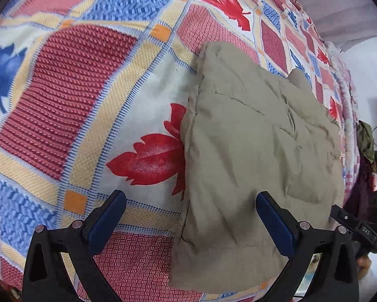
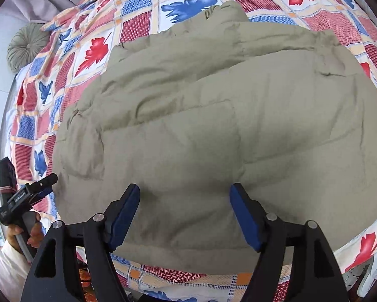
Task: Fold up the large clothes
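Both grippers hanging open over a puffy khaki jacket on the bed

Left gripper is sitting with its jaws wide apart, gripping nothing, one blue pad over the bedspread and the other over the jacket's near left edge. Right gripper is showing the same thing, jaws spread and empty, hovering over the middle of the near hem. The quilted khaki jacket is lying folded in a thick bundle on the patchwork leaf-print bedspread, close to the near edge of the bed. A round grey cushion is sitting at the far corner.
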Tool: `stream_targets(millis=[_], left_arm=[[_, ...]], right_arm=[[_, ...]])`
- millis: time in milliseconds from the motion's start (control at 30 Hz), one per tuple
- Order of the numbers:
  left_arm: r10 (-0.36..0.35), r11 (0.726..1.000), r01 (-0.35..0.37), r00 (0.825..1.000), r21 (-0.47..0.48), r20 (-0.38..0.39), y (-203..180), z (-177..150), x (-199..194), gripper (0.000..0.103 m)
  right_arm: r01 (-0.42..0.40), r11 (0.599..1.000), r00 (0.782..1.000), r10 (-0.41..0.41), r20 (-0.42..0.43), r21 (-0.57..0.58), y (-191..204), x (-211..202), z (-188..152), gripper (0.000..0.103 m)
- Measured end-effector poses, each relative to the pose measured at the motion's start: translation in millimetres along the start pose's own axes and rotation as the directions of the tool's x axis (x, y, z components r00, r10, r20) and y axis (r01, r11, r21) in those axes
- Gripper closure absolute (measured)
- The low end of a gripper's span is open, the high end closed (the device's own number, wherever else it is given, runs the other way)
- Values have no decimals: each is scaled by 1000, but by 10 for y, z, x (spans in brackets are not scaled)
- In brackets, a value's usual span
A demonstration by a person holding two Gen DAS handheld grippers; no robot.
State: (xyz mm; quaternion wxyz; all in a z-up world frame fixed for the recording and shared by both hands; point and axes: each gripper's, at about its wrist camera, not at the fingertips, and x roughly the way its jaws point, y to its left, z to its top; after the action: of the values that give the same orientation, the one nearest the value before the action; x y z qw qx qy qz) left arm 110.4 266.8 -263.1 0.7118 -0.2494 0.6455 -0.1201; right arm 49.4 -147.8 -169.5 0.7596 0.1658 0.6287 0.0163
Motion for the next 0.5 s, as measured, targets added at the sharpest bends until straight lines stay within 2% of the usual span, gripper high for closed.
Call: stream_targets(millis=[33, 100, 167, 300, 500], left_arm=[[-52, 999, 52, 998, -14, -22, 34, 15, 49, 0], [-166, 986, 164, 984, -25, -60, 38, 55, 149, 0], [-225, 974, 225, 970, -6, -87, -42, 106, 239, 0], [-276, 955, 289, 948, 68, -156, -316, 225, 425, 0], [-230, 949, 275, 940, 158, -252, -511, 328, 700, 0]], right_arm=[[1, 1000, 1000, -1, -2, 1, -1, 10, -1, 26], [2, 1000, 1000, -2, -5, 1, -8, 24, 2, 26], [6, 1000, 1000, -6, -8, -6, -9, 42, 3, 26], [14, 1000, 1000, -14, -12, -13, -6, 72, -8, 26], [18, 1000, 1000, -18, -15, -11, -9, 87, -7, 26]])
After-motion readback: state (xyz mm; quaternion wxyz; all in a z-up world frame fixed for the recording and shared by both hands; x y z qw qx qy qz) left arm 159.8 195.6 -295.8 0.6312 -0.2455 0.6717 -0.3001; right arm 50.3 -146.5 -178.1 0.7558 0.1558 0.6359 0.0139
